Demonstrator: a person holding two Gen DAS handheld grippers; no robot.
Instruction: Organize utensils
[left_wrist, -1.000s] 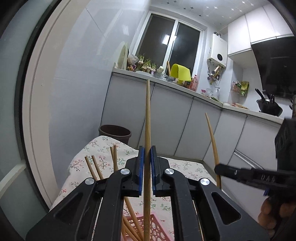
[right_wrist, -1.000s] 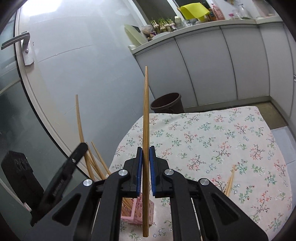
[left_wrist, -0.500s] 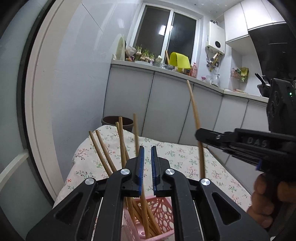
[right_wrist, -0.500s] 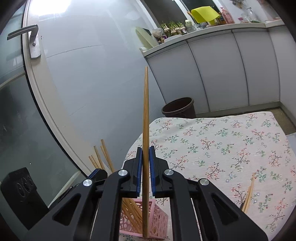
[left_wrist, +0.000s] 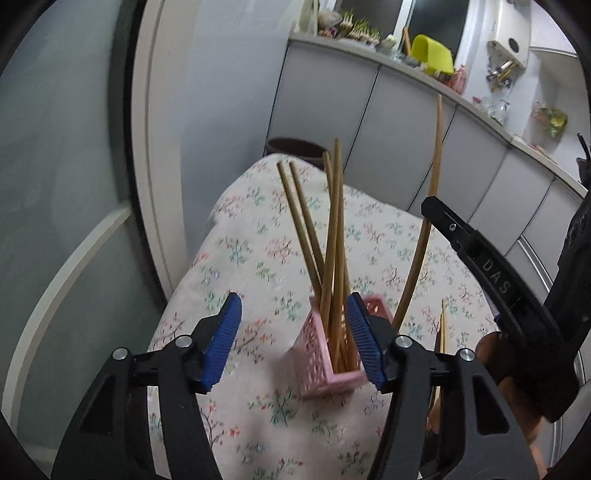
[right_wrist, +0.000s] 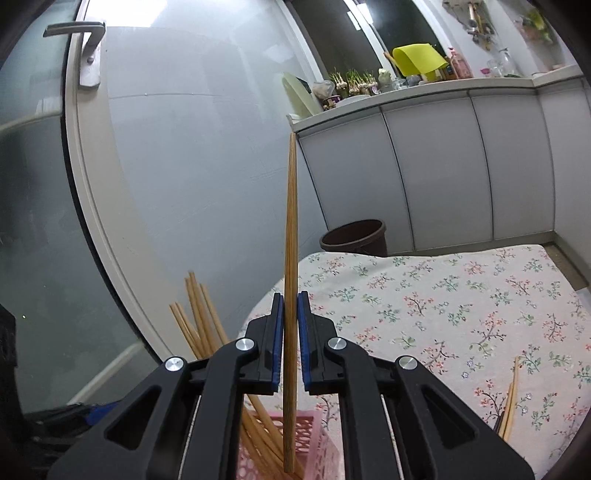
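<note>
- Left wrist view: left gripper (left_wrist: 295, 338) with jaws opening, nothing pressed between the blue pads (left_wrist: 221, 338); pink basket (left_wrist: 325, 354) standing on the floral tablecloth (left_wrist: 258, 229), partly framed by the jaws but not touched.
- Five or so wooden chopsticks (left_wrist: 332, 236) already standing in the basket, leaning apart, thin ends up.
- To the right, right gripper (left_wrist: 428, 208) clamped on one more chopstick (left_wrist: 432, 184), held near-upright just beside the basket, lower end not yet inside as far as visible.
- Loose chopsticks (left_wrist: 441, 325) lying on the cloth behind the right finger, count unclear.
- Right wrist view: right gripper (right_wrist: 290, 343) pressed together on the held chopstick (right_wrist: 290, 240); lower end (right_wrist: 289, 463) over the pink basket (right_wrist: 314, 443), overlapping its rim.
- Stored chopsticks (right_wrist: 199, 314) fanning out to the left; a few loose chopsticks (right_wrist: 511, 398) on the tablecloth (right_wrist: 443, 295) at right.
- Judged progress: well along but unfinished; held stick to be dropped in, loose ones on the cloth to be collected.
</note>
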